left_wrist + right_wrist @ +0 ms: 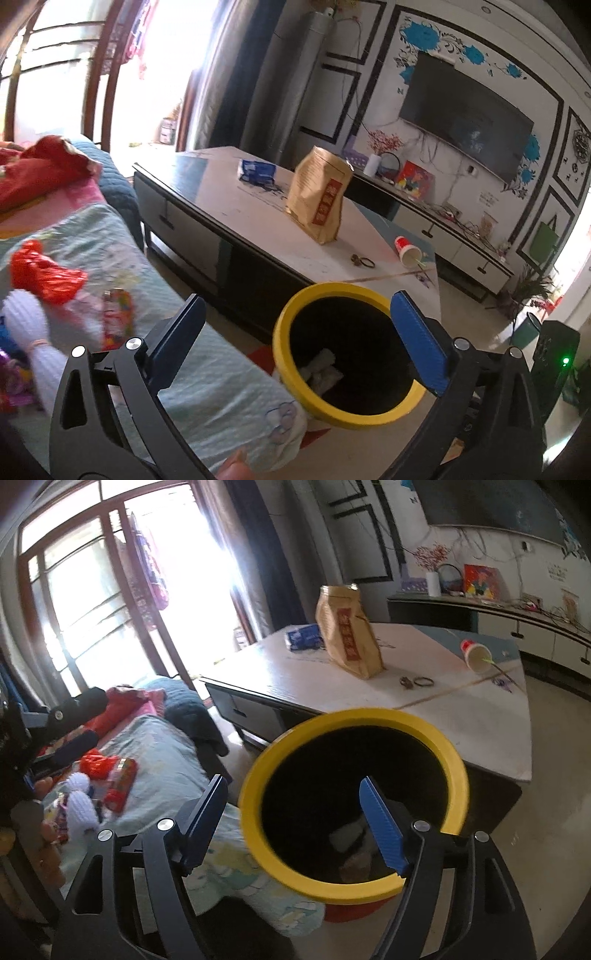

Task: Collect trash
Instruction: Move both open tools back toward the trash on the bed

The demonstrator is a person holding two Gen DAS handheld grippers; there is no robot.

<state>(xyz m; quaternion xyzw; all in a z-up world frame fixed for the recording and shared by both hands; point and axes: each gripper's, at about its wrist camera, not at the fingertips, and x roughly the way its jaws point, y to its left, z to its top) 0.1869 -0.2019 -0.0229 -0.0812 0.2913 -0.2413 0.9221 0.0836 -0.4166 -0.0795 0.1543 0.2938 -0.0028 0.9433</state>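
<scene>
Inside, the yellow-rimmed bin [354,716] holds crumpled scraps [321,369].

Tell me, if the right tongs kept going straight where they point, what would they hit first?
Probably the yellow-rimmed bin: the open right tongs aim into its dark mouth, likely reaching the trash inside.
</scene>
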